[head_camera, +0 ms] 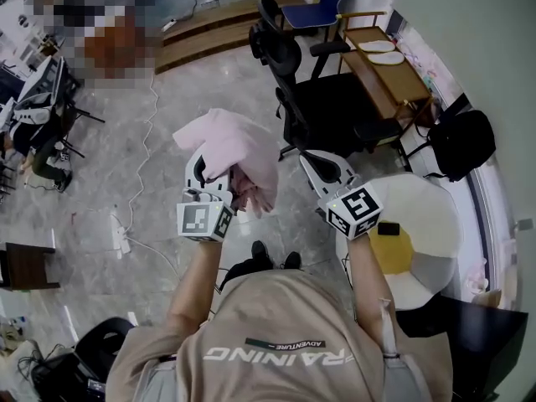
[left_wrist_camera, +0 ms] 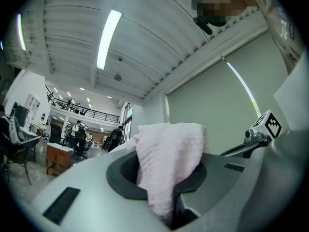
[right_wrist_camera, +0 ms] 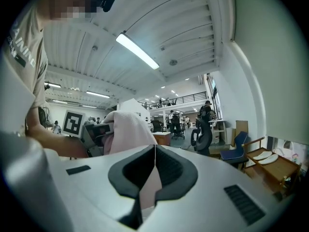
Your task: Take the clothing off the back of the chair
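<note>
Pink garment [head_camera: 234, 136] clamped in left tool [left_wrist_camera: 161, 178]; right tool [right_wrist_camera: 154, 170] closed, seemingly empty.

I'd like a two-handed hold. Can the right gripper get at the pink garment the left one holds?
Probably yes: the pink garment hangs freely from the left gripper, nothing between it and the right gripper, whose closed fingers must open first.

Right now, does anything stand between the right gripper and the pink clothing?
Nothing visible does. The pink clothing is clamped in the left gripper, clear of the black chair. The right gripper, jaws together and empty, is beside it with only open air between them.
</note>
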